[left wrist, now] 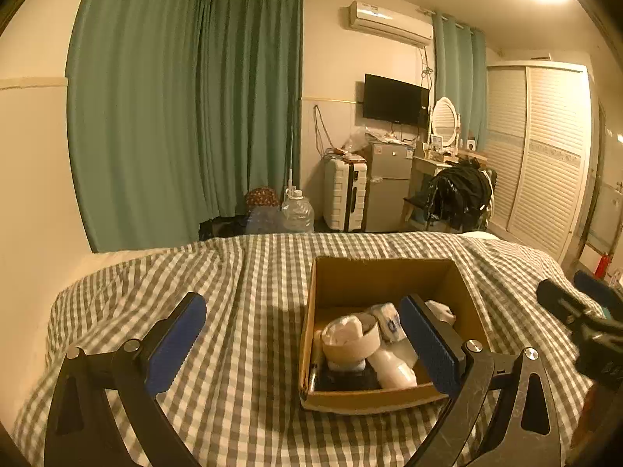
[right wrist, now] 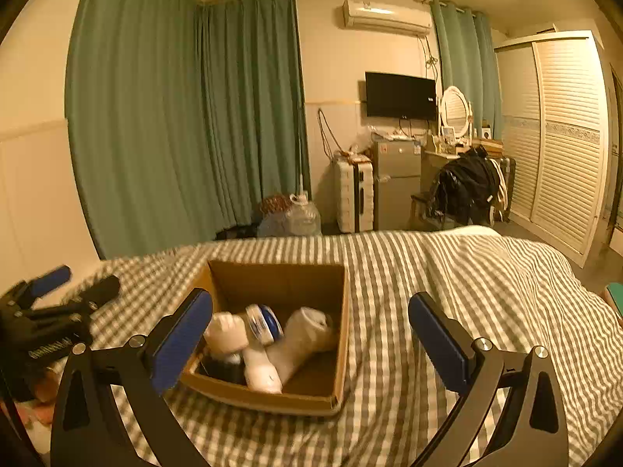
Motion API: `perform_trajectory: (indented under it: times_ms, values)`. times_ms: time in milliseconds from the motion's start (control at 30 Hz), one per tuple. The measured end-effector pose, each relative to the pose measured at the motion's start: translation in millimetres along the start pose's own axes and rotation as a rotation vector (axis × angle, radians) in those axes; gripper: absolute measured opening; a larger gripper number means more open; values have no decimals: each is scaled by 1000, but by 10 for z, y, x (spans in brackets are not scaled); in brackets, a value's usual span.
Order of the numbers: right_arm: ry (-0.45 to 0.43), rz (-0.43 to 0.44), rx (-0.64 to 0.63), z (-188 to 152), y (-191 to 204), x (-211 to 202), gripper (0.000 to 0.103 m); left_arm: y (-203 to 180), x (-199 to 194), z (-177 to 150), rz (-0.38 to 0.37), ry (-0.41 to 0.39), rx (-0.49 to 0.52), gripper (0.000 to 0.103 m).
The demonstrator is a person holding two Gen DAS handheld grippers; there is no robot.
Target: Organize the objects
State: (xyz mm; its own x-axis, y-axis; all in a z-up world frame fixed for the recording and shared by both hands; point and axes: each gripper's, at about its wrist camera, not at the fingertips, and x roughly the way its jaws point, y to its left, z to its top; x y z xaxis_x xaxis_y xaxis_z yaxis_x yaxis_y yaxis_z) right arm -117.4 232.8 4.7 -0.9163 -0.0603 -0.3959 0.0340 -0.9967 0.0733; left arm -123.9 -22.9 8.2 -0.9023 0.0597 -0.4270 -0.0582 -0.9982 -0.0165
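Left gripper: the black left gripper with blue pads (left wrist: 301, 344) is spread wide. Nothing is between its pads. It holds nothing.
Left gripper spot: it hangs over the bed, at the left side of the box. Its right pad shows in front of the box's right part.
Right gripper: the black right gripper with blue pads (right wrist: 309, 344) is spread wide too, and it holds nothing.
Right gripper spot: it hangs at the right side of the box. Its left pad shows in front of the box's left wall.
Box: the open brown cardboard box (left wrist: 383, 272) (right wrist: 344, 334) sits on the bed, between the two grippers.
Box direction: its long side runs away from the cameras, toward the foot of the bed. Its open top faces up.
White bottle: a white plastic bottle (left wrist: 393, 369) (right wrist: 261, 369) lies flat in the box. One end is near the front wall, and it slants back into the box.
Tape roll: a tan roll of tape (left wrist: 352, 340) sits in the box with its hole mostly up, tipped a bit.
Blue and white tub: a small round tub (right wrist: 264, 323) leans on its edge among the other things.
Pale tube shape: a pale long thing (right wrist: 301, 336) lies slanted in the right part of the box. I cannot tell what it is.
Bed cover: a grey and white checked sheet (left wrist: 241, 295) (right wrist: 447, 264) is under the box. It is wrinkled.
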Motion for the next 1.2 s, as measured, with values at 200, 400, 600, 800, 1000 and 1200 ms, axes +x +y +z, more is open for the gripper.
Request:
perform_trajectory:
  times_ms: [200, 400, 600, 800, 1000, 1200]
  values:
    - [21, -24, -20, -132, -10, 79, 101, -20, 27, -111, 39, 14, 30, 102]
    - [6, -31, -30, -160, 18, 73, 101, -7, 24, -134, 35, 23, 20, 102]
    - [13, -26, -23, -161, 15, 80, 101, -22, 15, -140, 31, 27, 27, 102]
    - [19, -17, -25, -166, 17, 77, 101, -34, 15, -155, 28, 32, 25, 102]
    - [27, -16, -27, -168, 19, 95, 101, -36, 20, -163, 26, 35, 23, 102]
    - [29, -17, -26, -173, 14, 97, 101, -66, 5, -163, 23, 37, 22, 102]
